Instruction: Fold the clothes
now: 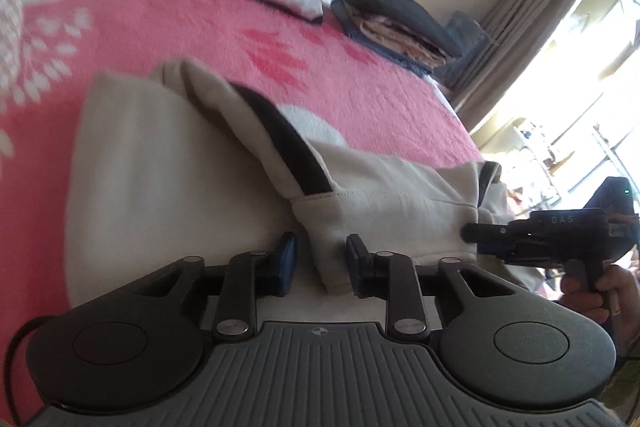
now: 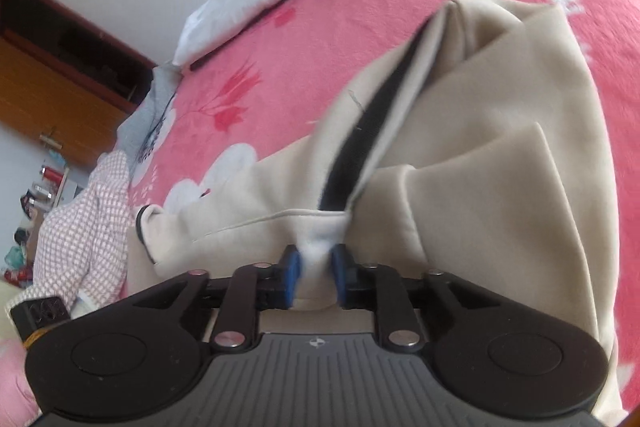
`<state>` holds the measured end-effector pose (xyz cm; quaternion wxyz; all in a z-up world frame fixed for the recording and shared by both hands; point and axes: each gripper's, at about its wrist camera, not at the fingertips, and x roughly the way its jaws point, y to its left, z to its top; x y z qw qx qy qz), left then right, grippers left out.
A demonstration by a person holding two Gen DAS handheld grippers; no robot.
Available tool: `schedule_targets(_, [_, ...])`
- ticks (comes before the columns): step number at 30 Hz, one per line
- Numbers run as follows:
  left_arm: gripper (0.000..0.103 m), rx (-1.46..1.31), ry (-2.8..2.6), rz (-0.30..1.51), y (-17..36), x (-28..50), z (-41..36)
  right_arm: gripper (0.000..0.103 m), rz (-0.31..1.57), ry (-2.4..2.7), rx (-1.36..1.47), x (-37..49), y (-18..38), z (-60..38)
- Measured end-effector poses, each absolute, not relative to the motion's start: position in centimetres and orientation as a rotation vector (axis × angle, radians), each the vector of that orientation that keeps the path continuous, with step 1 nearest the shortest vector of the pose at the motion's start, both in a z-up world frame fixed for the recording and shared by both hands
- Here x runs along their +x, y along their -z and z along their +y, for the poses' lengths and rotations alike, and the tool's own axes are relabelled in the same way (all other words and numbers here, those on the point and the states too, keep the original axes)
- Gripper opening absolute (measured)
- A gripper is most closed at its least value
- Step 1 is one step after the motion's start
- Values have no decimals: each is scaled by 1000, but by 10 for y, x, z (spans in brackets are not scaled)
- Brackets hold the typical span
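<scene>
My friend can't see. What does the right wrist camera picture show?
The right gripper pinches a bunched edge of a beige garment with a black stripe, between its blue-padded fingers. The garment lies on a pink flowered blanket, with a checked cloth at the left.

The blanket [image 1: 168, 23] is pink with white and red flowers. The top [image 2: 500, 131] is cream with a black stripe [image 2: 360, 143] — and the cloth [image 2: 84, 215] beside it has little pink-and-white checks.
</scene>
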<state>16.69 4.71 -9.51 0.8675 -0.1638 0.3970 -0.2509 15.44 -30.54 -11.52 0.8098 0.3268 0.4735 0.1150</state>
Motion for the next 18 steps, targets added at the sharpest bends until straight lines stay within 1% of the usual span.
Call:
schedule_targets(2, [28,-297,496,757,81,157,50,31,1004,-224,703,150,111,-307])
schedule_targets(4, [28,-257,485,686,68,148,49,31,962,-186,626,140,97,-304])
schedule_targets(6, [28,-220,487,622,56,141,47,30,874,-160,502,128,76,-295])
schedule_targets(8, [28,-159,538,603,51,145,30,28,796,-150,388,118,58,-284])
schedule_targets(11, [28,-47,518,642,63,156,7,25,749,-224,270,124,46,-258])
schedule_targets(14, [30,23,454,648,84,158,3,23,796,-239,232,141,63,-239])
schedule_targets(15, [34,47,433,650,91,159,1,20,827,-224,193,146,77,-233])
schedule_targets(16, [34,70,411,652,98,160,-1,17,868,-202,126,149,95,-228])
schedule_targets(17, [34,93,389,654,105,160,-2,14,869,-193,68,148,110,-223])
schedule_targets(18, [34,101,389,655,104,160,-2,14,830,-196,47,144,115,-221])
